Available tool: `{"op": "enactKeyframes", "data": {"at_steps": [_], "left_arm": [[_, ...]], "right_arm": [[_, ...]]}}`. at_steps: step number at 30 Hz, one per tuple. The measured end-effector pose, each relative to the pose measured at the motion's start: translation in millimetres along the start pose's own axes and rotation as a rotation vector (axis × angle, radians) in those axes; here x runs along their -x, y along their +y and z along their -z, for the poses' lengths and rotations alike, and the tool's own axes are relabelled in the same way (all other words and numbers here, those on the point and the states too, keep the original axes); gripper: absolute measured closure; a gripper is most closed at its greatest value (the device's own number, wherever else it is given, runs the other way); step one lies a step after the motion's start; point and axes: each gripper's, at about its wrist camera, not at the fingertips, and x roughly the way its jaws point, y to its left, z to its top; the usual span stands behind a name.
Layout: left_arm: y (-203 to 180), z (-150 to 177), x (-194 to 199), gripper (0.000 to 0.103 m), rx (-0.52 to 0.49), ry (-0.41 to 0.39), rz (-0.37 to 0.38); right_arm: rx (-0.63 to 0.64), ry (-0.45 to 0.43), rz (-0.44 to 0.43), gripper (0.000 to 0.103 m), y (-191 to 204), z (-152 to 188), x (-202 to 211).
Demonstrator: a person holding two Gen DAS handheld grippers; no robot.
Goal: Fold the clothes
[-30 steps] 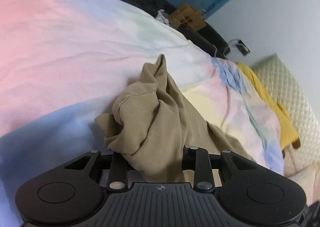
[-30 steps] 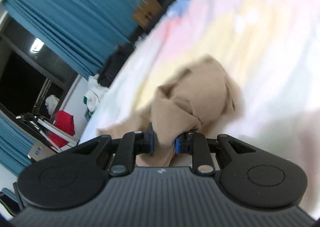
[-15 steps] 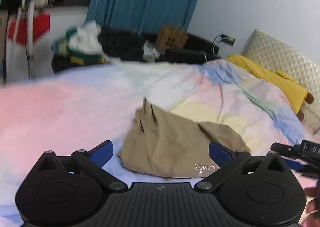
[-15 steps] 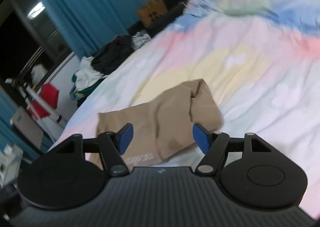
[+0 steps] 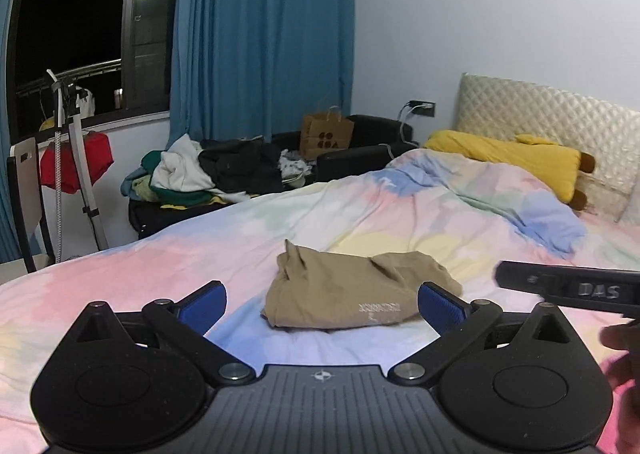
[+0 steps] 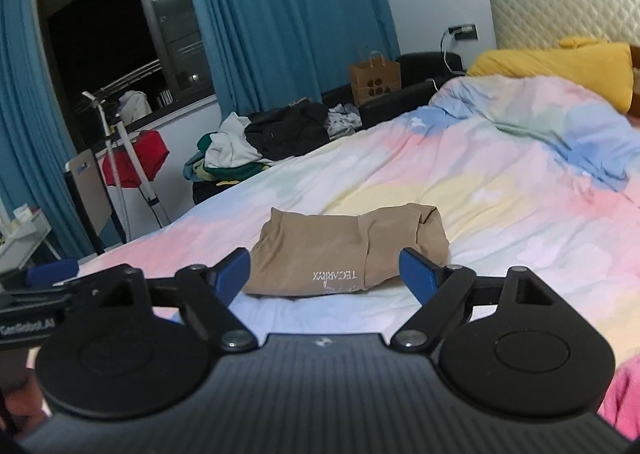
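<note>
A pastel patchwork duvet (image 5: 400,213) covers the bed, with a yellow pillow (image 5: 508,157) at its far right against a quilted cream headboard (image 5: 560,113). Beyond the bed's far edge, a brown paper bag (image 5: 326,135) stands on a black couch (image 5: 372,149), left of a wall socket (image 5: 420,107). Blue curtains (image 5: 264,33) hang beside a dark window (image 5: 72,25), and a red cloth (image 5: 76,161) hangs on a stand at far left.

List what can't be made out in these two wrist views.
- Garment: folded, so type and underside hidden, both views.
- Right gripper: left view shows only its side; frame edge cuts it.
- Left gripper: right view, cut by left edge, blurred.
- Clothes pile: items overlap, too small to count.
- Window: dark outside.
</note>
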Motion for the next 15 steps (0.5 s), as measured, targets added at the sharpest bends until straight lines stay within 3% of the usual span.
{"op": "enactKeyframes", "data": {"at_steps": [6,15], "left_arm": [[-4.4,17.7,25.9,0.001,0.013,-0.024,0.004],[14.2,38.0,19.0,0.001,0.042,-0.047,-0.019]], "right_arm": [[0.047,-0.021,0.006,0.020,9.4,22.8,12.5],[0.116,-0.031,0.040,0.020,17.5,44.2,-4.4]]}}
